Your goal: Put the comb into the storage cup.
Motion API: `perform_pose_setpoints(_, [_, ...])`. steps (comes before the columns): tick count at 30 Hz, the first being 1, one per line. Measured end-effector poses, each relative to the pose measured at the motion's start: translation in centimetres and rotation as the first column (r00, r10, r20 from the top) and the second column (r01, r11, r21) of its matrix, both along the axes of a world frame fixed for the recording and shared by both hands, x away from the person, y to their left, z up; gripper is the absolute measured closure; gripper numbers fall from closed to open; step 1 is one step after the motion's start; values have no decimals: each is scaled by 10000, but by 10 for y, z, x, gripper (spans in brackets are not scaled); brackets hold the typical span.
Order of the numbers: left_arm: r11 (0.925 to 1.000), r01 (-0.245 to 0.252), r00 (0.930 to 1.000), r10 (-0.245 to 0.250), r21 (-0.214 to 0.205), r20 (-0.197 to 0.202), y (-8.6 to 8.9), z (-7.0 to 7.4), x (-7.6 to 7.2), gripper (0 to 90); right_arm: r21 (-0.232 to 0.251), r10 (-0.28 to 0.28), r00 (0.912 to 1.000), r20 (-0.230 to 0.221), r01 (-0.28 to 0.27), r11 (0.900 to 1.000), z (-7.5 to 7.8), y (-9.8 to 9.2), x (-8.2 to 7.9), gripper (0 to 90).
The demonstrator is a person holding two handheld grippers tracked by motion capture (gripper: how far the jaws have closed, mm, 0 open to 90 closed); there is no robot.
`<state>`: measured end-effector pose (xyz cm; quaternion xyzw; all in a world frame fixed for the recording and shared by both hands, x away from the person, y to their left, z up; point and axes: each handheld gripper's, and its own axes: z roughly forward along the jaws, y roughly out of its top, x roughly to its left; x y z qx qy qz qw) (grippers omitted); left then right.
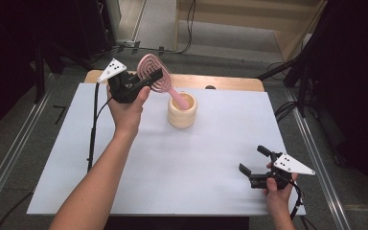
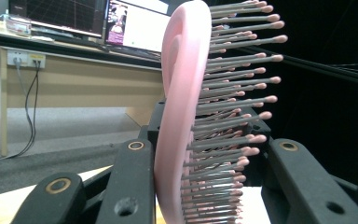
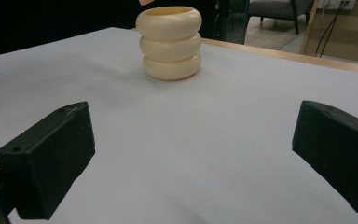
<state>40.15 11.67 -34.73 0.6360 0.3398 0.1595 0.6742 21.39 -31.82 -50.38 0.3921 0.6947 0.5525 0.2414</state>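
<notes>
Far left of the high view: left gripper (image 1: 149,80), raised over the counter's (image 1: 139,182) back edge, clenched on the head of a pink hairbrush (image 1: 157,79). In the left gripper view, same hairbrush (image 2: 179,116) standing on edge between the two black jaws, pink back against the near-left jaw, grey bristles with pink tips pointing toward the other jaw. Brush tilted, head up and to the left, handle slanting down to the right into the mouth of a cream ribbed holder (image 1: 182,111). Holder upright on the white counter cover, toward the back and around the middle, made of three stacked rounded rings, seen from the side in the right gripper view (image 3: 171,43). Whether the handle tip touches the holder's bottom: cannot tell.

Further right, open white surface, then the right gripper (image 1: 255,165) near the front right corner, held low over the counter in a hand (image 1: 279,191), well apart from holder and brush. Jaws spread wide, released, gripping nothing, pointing back across the counter toward the holder.
</notes>
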Motion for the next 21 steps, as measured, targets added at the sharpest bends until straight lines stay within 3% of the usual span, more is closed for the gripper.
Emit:
perform_pose_setpoints(8, [9997,-244,9997,244,-26,75,-2,-6,7,660,11,12,10000,-18,-12,10000,0,0,0,0])
perform_pose_setpoints(21, [9981,-437,9990,440,443,-60,-13,-21,15,659,25,38,10000,-33,-38,10000,-1,0,1,0])
